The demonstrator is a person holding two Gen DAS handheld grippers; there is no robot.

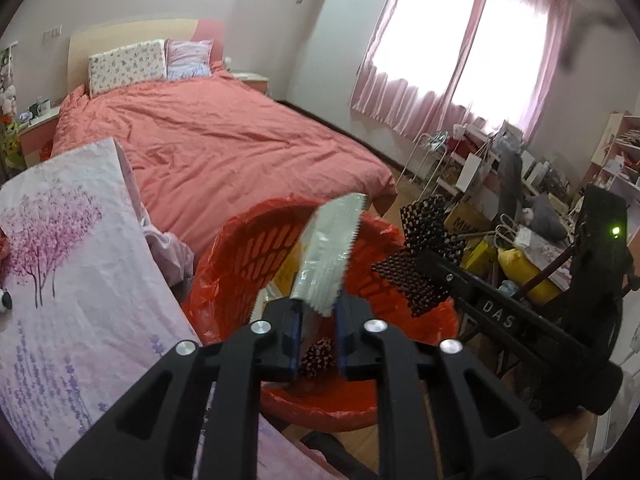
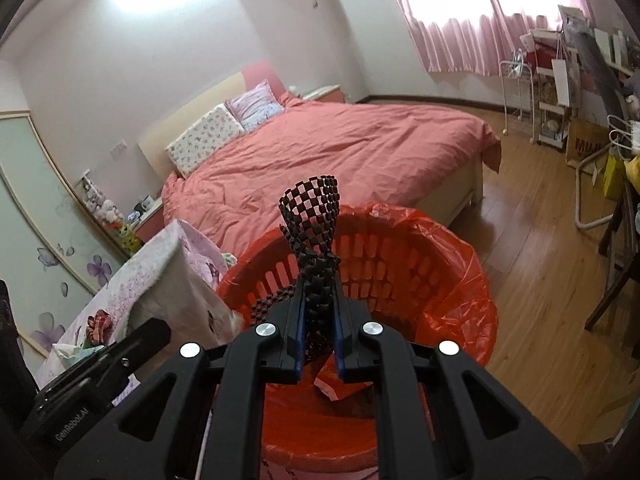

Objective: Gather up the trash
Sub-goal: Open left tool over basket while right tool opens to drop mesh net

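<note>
Both tongs over the red bin (image 1: 240,256), which is lined with a red plastic bag (image 2: 452,264).

My left tongs (image 1: 316,312): jaws narrow but parted, with a silvery wrapper (image 1: 328,252) with a saw-tooth edge standing up between them. Its lower end sits against the left pad; a gap shows on the right side, so I cannot tell whether it is truly pinched. Straight below the tips, down in the bin, lies a dark red-patterned scrap (image 1: 318,358).

My right tongs (image 2: 318,320): jaws nearly together, pinching a black mesh strip (image 2: 314,216). The strip runs up past the tips, twists, then flares into a checkered fan above the bin's far rim. From the left wrist view the same mesh hangs just right of my left tongs, over the bin's right edge.

Left of both tongs: a table (image 1: 72,264) under a floral cloth, its corner touching the bin. Beyond the bin: a bed (image 2: 340,148) with a salmon cover. Wooden floor (image 2: 540,280) to the right.
</note>
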